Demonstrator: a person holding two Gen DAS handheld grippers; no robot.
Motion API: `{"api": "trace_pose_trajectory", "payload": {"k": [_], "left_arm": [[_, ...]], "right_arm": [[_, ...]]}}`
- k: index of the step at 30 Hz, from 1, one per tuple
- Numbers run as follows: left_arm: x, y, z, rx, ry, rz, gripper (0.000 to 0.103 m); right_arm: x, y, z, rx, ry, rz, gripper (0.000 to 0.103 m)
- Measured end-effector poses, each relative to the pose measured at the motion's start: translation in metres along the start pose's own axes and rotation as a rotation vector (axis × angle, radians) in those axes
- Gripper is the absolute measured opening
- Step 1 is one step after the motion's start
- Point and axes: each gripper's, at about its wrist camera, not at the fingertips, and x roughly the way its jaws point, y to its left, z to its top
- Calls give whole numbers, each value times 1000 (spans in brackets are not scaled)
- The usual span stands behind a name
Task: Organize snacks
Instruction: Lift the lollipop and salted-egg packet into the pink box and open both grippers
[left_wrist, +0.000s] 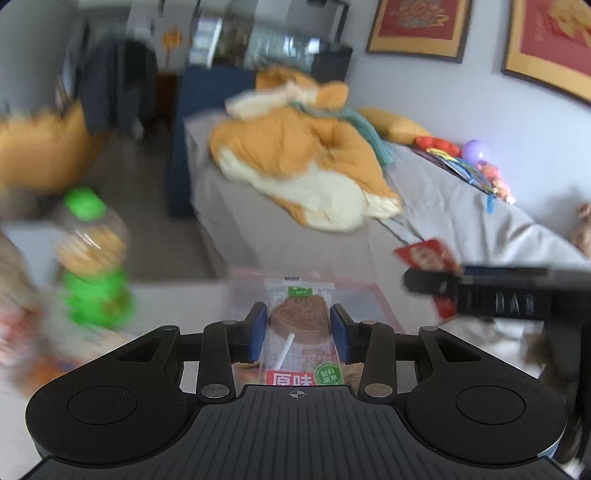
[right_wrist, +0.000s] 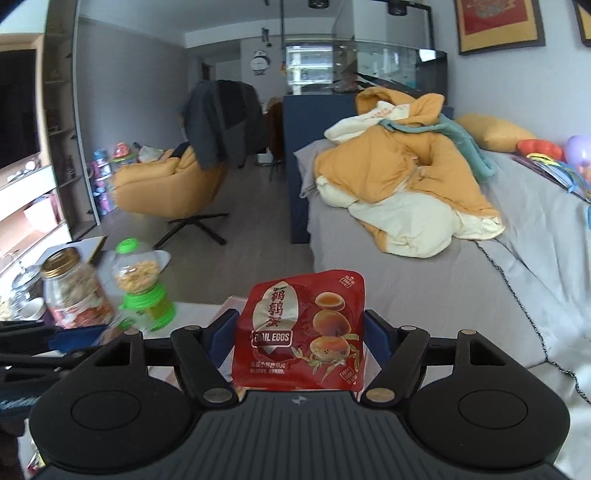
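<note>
My left gripper (left_wrist: 298, 321) is shut on a clear-wrapped brown lollipop snack (left_wrist: 299, 325), held over a clear plastic box with a pink rim (left_wrist: 373, 295) on the white table. My right gripper (right_wrist: 301, 332) is shut on a red quail eggs pouch (right_wrist: 301, 332), held upright above the table's far edge. The right gripper also shows in the left wrist view (left_wrist: 424, 277) at the right, with the red pouch (left_wrist: 424, 254) in it. The left gripper's blue-padded finger shows at the left edge of the right wrist view (right_wrist: 77, 338).
A green-capped candy dispenser (right_wrist: 142, 284) and a gold-lidded glass jar (right_wrist: 72, 291) stand on the table's left side; the dispenser also shows in the left wrist view (left_wrist: 92, 258). Beyond the table are a grey bed (right_wrist: 424, 280) with an orange quilt and an orange chair (right_wrist: 166, 188).
</note>
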Motion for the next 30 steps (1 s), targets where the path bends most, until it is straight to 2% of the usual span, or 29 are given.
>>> {"api": "trace_pose_trajectory", "payload": {"k": [1,2,3,4,6,11,13,15,16,18,19,20,22,24,26,27,28,30], "left_arm": [[20,7,-2,-52,66,-40,47],[37,14,-6,-99,116,-62,44],[45,19,-10,-115,123,-60,43],[46,22,-14,-113,105,-39,43],[37,27,-19,-90,52,8,43],[-1,31,-23,15,-50,137,43],[-18,38,-27,17,-99,147,43],[-28,46,-26,-36,-112,133,43],[-31,49,-26,-61,-98,94,43],[-36,48,-27,-61,-67,20,43],[-40,46,-29,-53,-57,14,43],[-44,45,-33,-47,-48,29,43],[-52,44,-43,-32,-33,84,43],[-58,49,-53,-49,-35,118,43],[-66,58,-62,-81,-44,142,43],[-71,65,-66,-95,-46,149,43],[-77,73,-70,-111,-44,158,43],[-90,90,-77,-135,-40,190,43]], "right_arm": [[13,-4,-5,18,26,9,72],[24,-8,-10,40,54,30,73],[36,-12,-15,62,94,59,73],[51,-17,-20,92,157,92,73],[64,-25,-29,129,205,103,73],[70,-28,-40,61,166,13,74],[76,-28,-42,47,163,-27,74],[83,-29,-45,53,170,-53,74],[87,-31,-47,65,179,-53,74],[91,-28,-49,101,191,-82,73],[85,-26,-49,125,167,-74,73],[79,-23,-46,132,150,-30,73],[70,-15,-42,137,175,86,73],[74,-7,-38,162,280,232,73],[89,3,-38,193,385,290,73],[98,9,-39,188,422,296,67],[108,16,-39,171,455,299,45],[127,23,-40,164,498,307,38]]}}
